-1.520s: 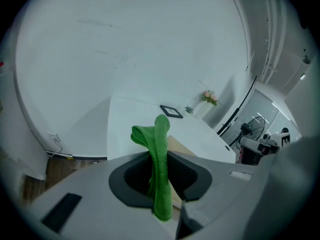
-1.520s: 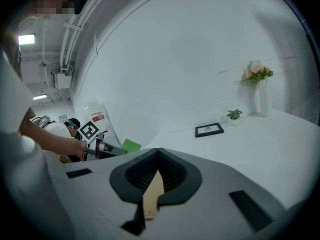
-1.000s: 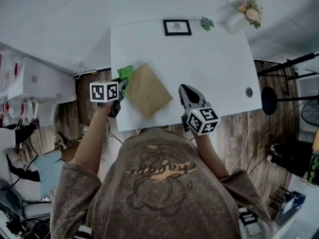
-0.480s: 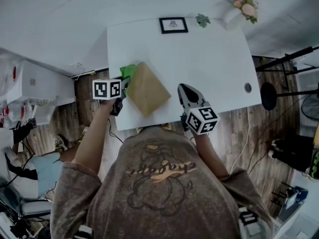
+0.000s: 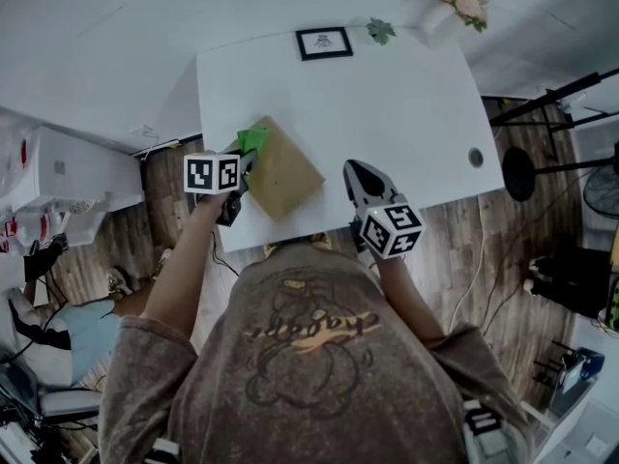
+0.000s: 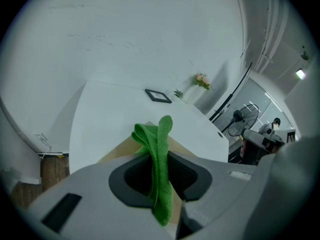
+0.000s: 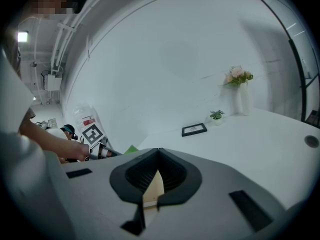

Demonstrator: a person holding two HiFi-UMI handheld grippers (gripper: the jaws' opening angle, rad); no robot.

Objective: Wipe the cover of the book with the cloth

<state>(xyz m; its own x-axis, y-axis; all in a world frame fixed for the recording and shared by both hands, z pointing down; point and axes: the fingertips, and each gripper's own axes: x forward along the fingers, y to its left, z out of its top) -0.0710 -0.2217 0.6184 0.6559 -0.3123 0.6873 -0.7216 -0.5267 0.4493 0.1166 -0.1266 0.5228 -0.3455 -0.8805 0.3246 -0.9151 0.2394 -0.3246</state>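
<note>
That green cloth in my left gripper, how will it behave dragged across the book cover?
Probably floppy: the cloth folds over and droops where the left gripper pinches it. It looks thin and light, so it may bunch rather than lie flat on the book. Its looped weave likely grips, not slips.

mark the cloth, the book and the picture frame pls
cloth (image 6: 160, 164): left gripper view, on the strip pinched between the jaws.
book (image 5: 282, 170): head view, on the middle of its brown cover.
picture frame (image 5: 323, 43): head view, on the centre of the frame.
</note>
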